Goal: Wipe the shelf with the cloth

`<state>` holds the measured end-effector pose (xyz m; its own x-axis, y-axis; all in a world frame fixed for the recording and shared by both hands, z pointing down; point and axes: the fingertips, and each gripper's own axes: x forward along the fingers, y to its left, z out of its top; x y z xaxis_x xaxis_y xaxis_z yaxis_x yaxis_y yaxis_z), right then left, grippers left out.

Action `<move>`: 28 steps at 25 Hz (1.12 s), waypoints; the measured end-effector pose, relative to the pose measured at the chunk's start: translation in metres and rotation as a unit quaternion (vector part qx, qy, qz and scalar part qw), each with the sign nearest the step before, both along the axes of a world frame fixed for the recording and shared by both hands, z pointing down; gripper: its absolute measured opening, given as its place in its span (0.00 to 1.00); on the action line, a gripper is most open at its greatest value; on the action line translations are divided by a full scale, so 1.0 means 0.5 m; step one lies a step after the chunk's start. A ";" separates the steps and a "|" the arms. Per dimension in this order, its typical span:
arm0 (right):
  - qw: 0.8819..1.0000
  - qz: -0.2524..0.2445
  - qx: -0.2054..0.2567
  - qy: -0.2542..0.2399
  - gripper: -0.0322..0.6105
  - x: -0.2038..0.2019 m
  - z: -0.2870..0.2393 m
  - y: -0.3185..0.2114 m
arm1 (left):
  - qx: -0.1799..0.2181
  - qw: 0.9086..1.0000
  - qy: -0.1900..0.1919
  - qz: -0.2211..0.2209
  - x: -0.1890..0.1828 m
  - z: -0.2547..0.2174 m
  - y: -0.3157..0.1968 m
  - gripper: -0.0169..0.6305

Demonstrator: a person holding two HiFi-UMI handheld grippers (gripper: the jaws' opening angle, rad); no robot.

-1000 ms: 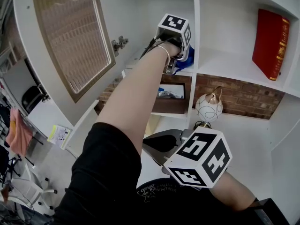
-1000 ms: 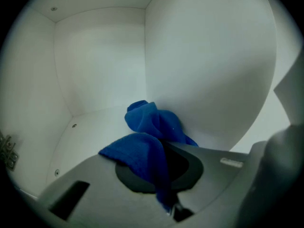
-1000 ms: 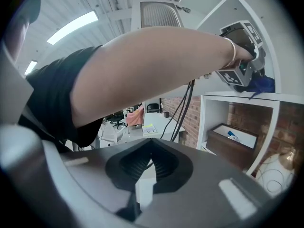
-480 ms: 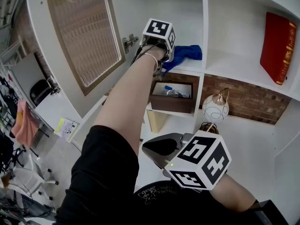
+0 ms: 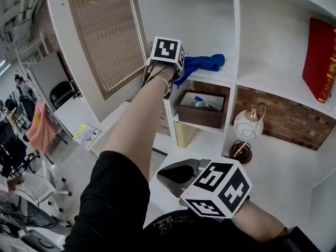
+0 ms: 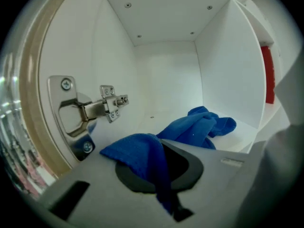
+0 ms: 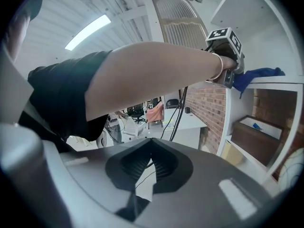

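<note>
Left gripper [image 5: 177, 76], held up at the open front of the shelf [image 5: 218, 79], has its jaws closed tight on one corner of the blue cloth [image 5: 202, 63]; its own view shows that corner folded over the dark pad and pinched in the seam between the jaws, while the rest of the cloth trails away from the left gripper [image 6: 167, 189] and lies bunched on the shelf's white floor, towards its right wall. On the shelf's left wall a metal hinge [image 6: 90, 110] carries the door [image 5: 105, 35], which has a woven panel and stands swung open to the shelf's left. Directly below the shelf sits a brown box [image 5: 202, 109] in the next compartment, and below and right of the shelf a round white lamp [image 5: 248, 126] with a copper top stands before a brick back wall. To the shelf's right, in the neighbouring compartment, a red book [image 5: 321, 56] leans upright. Well below the shelf, close to the person's body, the right gripper [image 5: 176, 175] points up towards it, and the right gripper view shows its jaws [image 7: 149, 175] drawn together at the tips with nothing held between them
</note>
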<state>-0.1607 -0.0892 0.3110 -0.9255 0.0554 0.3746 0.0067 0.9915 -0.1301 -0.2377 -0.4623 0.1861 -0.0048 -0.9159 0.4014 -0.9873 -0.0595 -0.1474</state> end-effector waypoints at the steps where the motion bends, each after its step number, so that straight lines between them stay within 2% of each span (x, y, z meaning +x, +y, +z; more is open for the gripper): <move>1: 1.000 0.000 -0.005 -0.003 0.06 0.007 0.002 0.000 | 0.006 1.000 -0.010 -0.006 -0.003 0.002 0.003 0.04; 6: 0.999 0.023 -0.004 -0.022 0.06 0.044 -0.009 -0.029 | 0.014 1.000 -0.014 0.006 0.031 0.003 0.001 0.04; 8: 0.999 0.041 -0.002 -0.026 0.06 0.057 -0.011 -0.051 | 0.007 1.000 -0.008 0.027 0.070 0.004 -0.001 0.04; 12: 0.998 0.058 -0.007 -0.038 0.06 0.072 -0.022 -0.072 | -0.007 0.997 -0.034 0.064 0.157 0.009 -0.001 0.04; 14: 0.997 0.056 -0.011 -0.043 0.06 0.073 -0.023 -0.072 | -0.008 0.996 -0.034 0.076 0.184 0.011 -0.001 0.04; 21: 0.998 0.039 -0.020 -0.043 0.06 0.066 -0.006 -0.057 | 0.011 0.996 -0.033 0.083 0.199 0.009 0.005 0.04; 28: 0.997 0.060 -0.021 -0.049 0.06 0.078 0.011 -0.069 | -0.005 0.993 -0.057 0.101 0.241 0.013 0.004 0.03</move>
<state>-0.1218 -0.1238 0.3166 -0.9584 -0.0435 0.2822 -0.0963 0.9796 -0.1761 -0.1174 -0.4603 0.1924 0.1328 -0.8990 0.4173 -0.9317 -0.2569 -0.2568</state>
